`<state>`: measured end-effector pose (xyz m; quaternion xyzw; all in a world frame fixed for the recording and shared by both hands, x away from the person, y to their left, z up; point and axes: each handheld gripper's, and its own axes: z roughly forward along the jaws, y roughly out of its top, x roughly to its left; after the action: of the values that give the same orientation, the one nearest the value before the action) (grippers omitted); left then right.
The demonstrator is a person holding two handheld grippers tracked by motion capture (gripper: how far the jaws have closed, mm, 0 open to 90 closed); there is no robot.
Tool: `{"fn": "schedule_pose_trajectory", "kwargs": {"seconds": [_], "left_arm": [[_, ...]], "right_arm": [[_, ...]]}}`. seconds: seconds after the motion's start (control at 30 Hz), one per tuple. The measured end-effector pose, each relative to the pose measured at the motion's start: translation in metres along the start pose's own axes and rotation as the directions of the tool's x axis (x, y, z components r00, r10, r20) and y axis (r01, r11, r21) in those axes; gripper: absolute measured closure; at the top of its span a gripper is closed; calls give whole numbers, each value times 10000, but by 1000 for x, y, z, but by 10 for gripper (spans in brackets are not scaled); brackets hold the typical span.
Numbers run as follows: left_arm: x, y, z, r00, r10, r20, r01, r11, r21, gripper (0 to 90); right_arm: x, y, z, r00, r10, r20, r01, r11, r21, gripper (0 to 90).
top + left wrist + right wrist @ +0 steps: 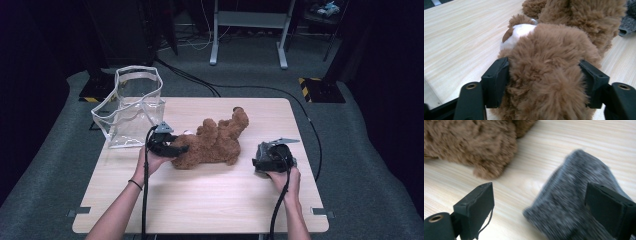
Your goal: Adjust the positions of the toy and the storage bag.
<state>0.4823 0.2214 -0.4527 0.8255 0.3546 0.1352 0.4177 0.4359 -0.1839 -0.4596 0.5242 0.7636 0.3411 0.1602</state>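
Low in the high view, two hands come up from the bottom edge. The left gripper (pixel 172 148), left of centre, has its fingers (pixel 495 82) spread around a fluffy part of the teddy bear (pixel 215 142) — the fur fills the gap. The right gripper (pixel 260 159), lower right, stands wide open beside a grey cloth (pixel 571 202) on the tabletop (pixel 210 200). A clear bag (pixel 132 105) stands upper left.

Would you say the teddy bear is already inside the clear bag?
No, the bear lies on the table beside the bag.
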Motion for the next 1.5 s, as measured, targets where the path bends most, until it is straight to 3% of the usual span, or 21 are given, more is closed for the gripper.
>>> {"fn": "schedule_pose_trajectory", "kwargs": {"seconds": [0.1,0.13,0.33,0.37,0.67,0.93,0.97,1.23,1.5], "left_arm": [[0,-1,-1,10000,-61,-25,61,10000,46,287],[-1,-1,-1,10000,-72,-31,73,10000,39,282],[-5,-2,-3,9999,-133,-79,133,9999,-33,241],[-5,-2,-4,9999,-109,-87,109,9999,21,238],[-10,-8,-9,9996,-78,-258,75,9999,-108,204],[-12,-15,-13,9994,-76,-337,70,9998,-186,205],[-12,-16,-13,9993,-84,-362,77,9998,-198,206],[-12,-22,-13,9998,-169,-112,164,9991,-394,311],[-11,-24,-12,9997,-221,-36,219,9989,-419,362]], "right_arm": [[7,6,7,9994,-316,-111,317,9995,52,89],[10,8,9,9997,-171,-177,172,9998,72,90],[12,12,11,9982,-514,-324,514,9987,13,93],[14,13,11,9992,-262,-297,263,9997,20,93],[15,14,14,9971,-645,-403,646,9979,6,96],[29,13,28,9943,-901,-562,902,9959,-5,107],[33,12,31,9953,-769,-591,770,9970,-3,110],[52,5,50,9909,-1181,-645,1188,9929,68,135],[65,-1,70,9919,-1181,-467,1190,9928,170,182]]}}
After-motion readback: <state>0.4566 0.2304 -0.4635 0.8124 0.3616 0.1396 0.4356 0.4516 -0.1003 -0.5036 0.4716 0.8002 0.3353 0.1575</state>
